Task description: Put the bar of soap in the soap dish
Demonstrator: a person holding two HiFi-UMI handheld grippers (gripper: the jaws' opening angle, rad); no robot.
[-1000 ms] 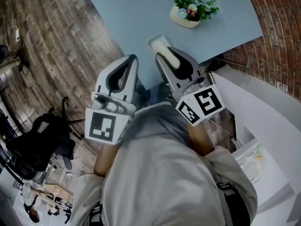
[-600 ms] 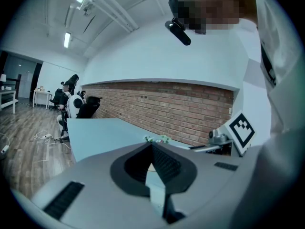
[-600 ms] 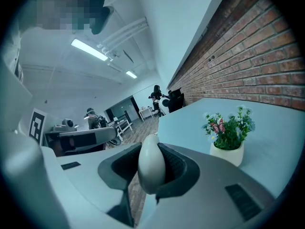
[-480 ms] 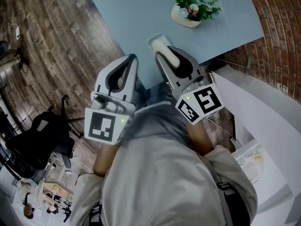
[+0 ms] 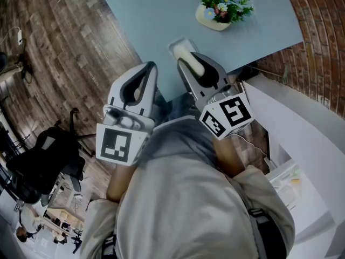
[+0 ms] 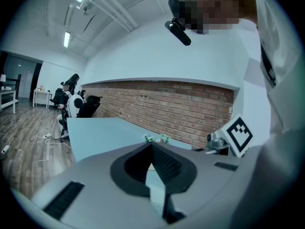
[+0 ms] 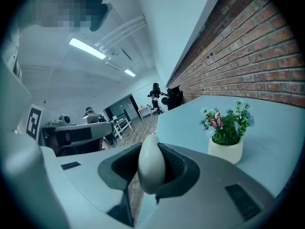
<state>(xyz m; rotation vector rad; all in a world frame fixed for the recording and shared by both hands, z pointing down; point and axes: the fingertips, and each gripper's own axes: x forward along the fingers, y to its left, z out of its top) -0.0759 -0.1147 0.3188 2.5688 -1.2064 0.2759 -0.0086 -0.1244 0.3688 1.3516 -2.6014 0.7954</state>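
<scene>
The right gripper (image 7: 152, 149) has its jaws closed on the bar of soap (image 7: 151, 175), held edge-on above the desk (image 5: 161, 15) near its edge. The slick, rounded bar could squirt out and fall to the floor. The left gripper (image 6: 152, 147) is closed and empty. Only the head view shows a pale tray-like shape (image 5: 179, 46), perhaps the soap dish, just past the soap; the right gripper view hides it.

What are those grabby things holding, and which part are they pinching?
The right gripper pinches the white bar of soap by its two broad sides, its end poking out. The left gripper holds nothing.
</scene>
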